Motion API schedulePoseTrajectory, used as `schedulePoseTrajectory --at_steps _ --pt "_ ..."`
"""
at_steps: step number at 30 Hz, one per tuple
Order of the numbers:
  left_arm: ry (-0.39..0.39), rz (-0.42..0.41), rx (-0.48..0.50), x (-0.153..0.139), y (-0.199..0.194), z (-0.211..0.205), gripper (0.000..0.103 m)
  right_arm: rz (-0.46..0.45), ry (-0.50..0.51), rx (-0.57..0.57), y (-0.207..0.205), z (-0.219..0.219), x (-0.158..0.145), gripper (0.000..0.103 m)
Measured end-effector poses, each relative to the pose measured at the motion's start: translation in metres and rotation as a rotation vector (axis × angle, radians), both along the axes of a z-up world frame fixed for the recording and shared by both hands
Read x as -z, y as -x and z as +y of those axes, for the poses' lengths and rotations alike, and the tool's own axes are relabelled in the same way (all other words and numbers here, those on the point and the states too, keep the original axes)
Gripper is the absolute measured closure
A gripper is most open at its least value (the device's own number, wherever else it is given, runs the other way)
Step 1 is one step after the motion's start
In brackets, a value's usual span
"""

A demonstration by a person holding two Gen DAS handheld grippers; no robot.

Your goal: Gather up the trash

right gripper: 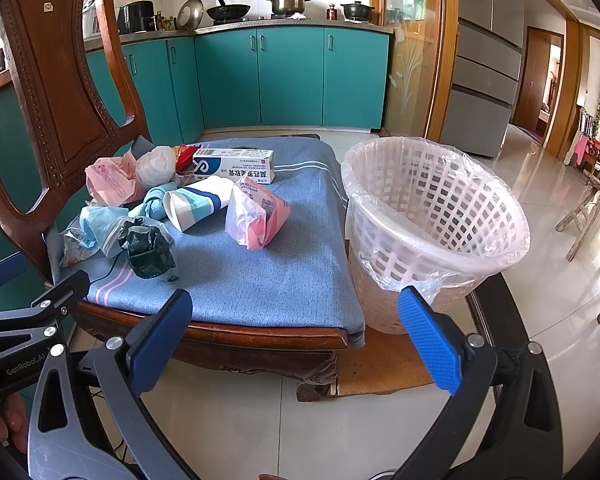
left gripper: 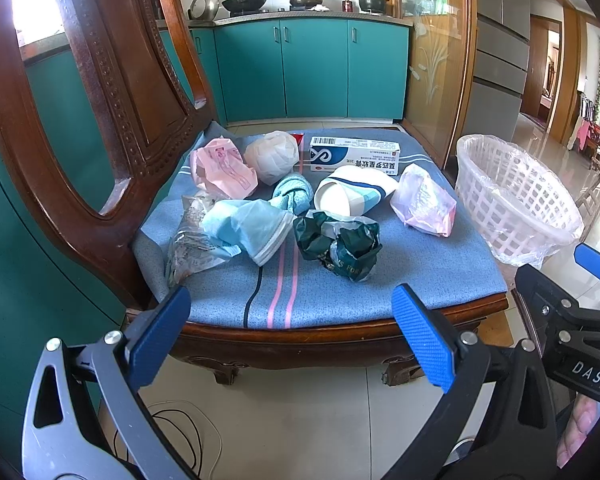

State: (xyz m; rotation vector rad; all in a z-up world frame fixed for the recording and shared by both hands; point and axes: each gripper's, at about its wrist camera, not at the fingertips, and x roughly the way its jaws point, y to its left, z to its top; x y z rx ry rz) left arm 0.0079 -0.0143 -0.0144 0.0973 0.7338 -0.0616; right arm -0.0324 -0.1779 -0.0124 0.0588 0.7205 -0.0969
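Observation:
Several pieces of trash lie on a chair's blue cushion [left gripper: 400, 272]: a dark green crumpled bag [left gripper: 338, 244], a paper cup on its side [left gripper: 350, 196], a pink-white plastic bag [left gripper: 424, 200], a white-blue carton [left gripper: 354, 154], a white wad [left gripper: 272, 156], a pink wrapper [left gripper: 222, 170] and light blue bags [left gripper: 248, 228]. A white lattice bin with a clear liner [right gripper: 432, 224] stands right of the chair. My left gripper [left gripper: 292, 336] is open and empty before the cushion's front edge. My right gripper [right gripper: 296, 340] is open and empty, in front of the chair's right corner and the bin.
The wooden chair back [left gripper: 112, 92] rises at the left. Teal kitchen cabinets [left gripper: 312, 68] stand behind. A fridge [right gripper: 488, 52] is at the back right. A black cable [left gripper: 180, 432] lies on the tiled floor. A brown mat [right gripper: 384, 364] lies under the bin.

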Motion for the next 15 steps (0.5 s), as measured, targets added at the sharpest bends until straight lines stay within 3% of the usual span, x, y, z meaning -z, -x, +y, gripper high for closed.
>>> schedulePoseTrajectory --at_steps 15 --pt "-0.002 0.002 0.003 0.0007 0.0007 -0.0017 0.003 0.003 -0.003 -0.001 0.0 0.0003 0.0033 0.003"
